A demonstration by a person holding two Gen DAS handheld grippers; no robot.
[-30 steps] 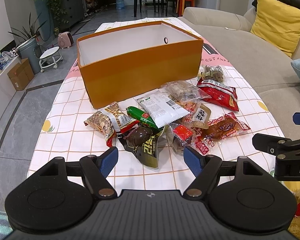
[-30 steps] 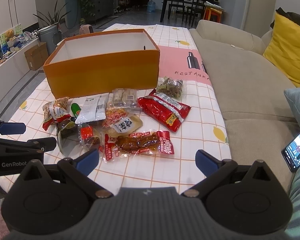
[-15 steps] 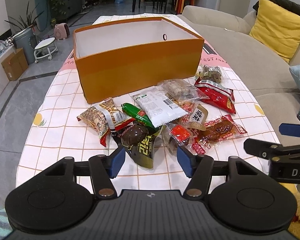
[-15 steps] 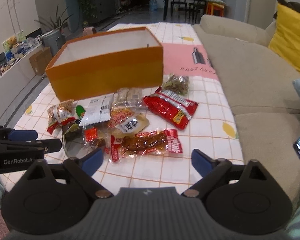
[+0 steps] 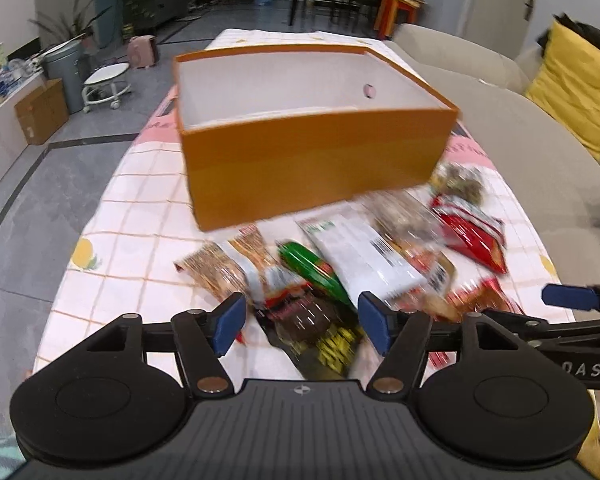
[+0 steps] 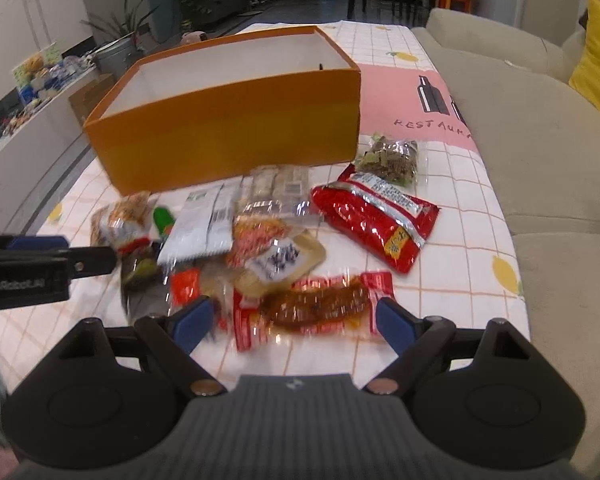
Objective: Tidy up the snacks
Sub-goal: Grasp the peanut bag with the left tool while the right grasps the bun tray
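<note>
Two grippers face one pile of snack packets on the worktop [image 5: 112,200], with an empty orange box [image 5: 312,164] standing behind the pile. From the left wrist view, the left gripper [image 5: 302,320] has its fingers spread with nothing pinched; its jaws have just been opening a little, and the dark packet with yellow print [image 5: 320,336] lies straight ahead and just below the gap between them, its long axis running roughly away from the camera toward the box. A green packet [image 5: 312,272] and a white packet [image 5: 360,256] lie just beyond it, slanting the same way. From the right wrist view, the right gripper [image 6: 294,322] is also spread and empty, its jaws having just been closing slightly; the red-ended packet of brown meat [image 6: 316,308] lies directly ahead of the gap, its long axis crosswise, from finger to finger. By my reading each hand is nearest its own packet: the left one's narrow width suits the fingers as they stand, while the right one lies lengthwise across the gap and may call for a turned wrist.
</note>
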